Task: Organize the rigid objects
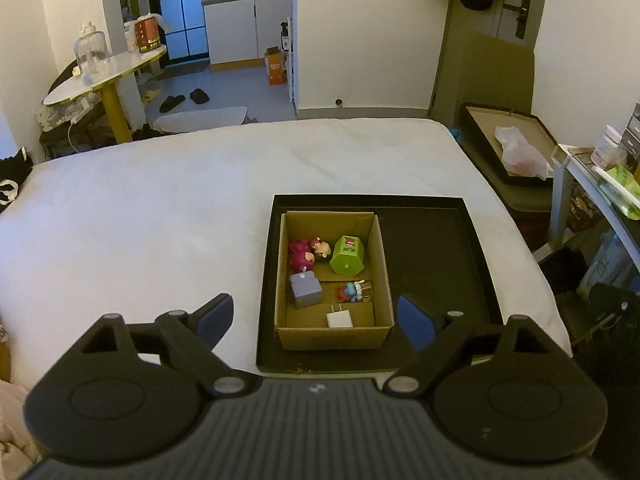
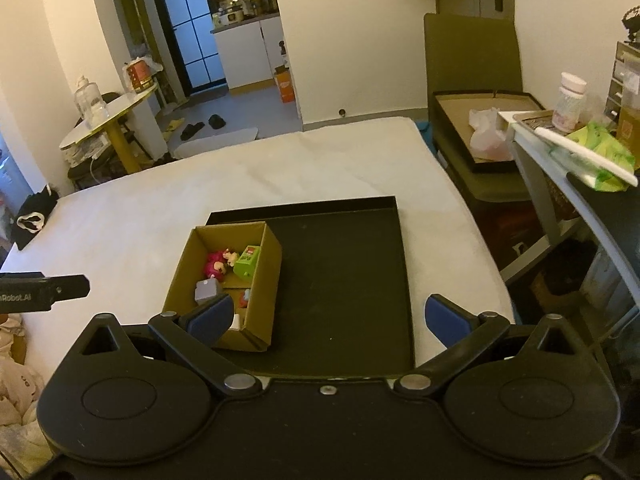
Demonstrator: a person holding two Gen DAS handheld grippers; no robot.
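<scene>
Five small things lie in the cardboard box, which sits in the left half of a black tray on the white bed: a pink figure at 10 o'clock, a green carton at 1 o'clock, a grey cube at 8 o'clock, a blue-and-red toy at 4 o'clock and a white block at 6 o'clock. Both the left tongs and the right tongs stand wide and hold nothing, above the tray's near edge
</scene>
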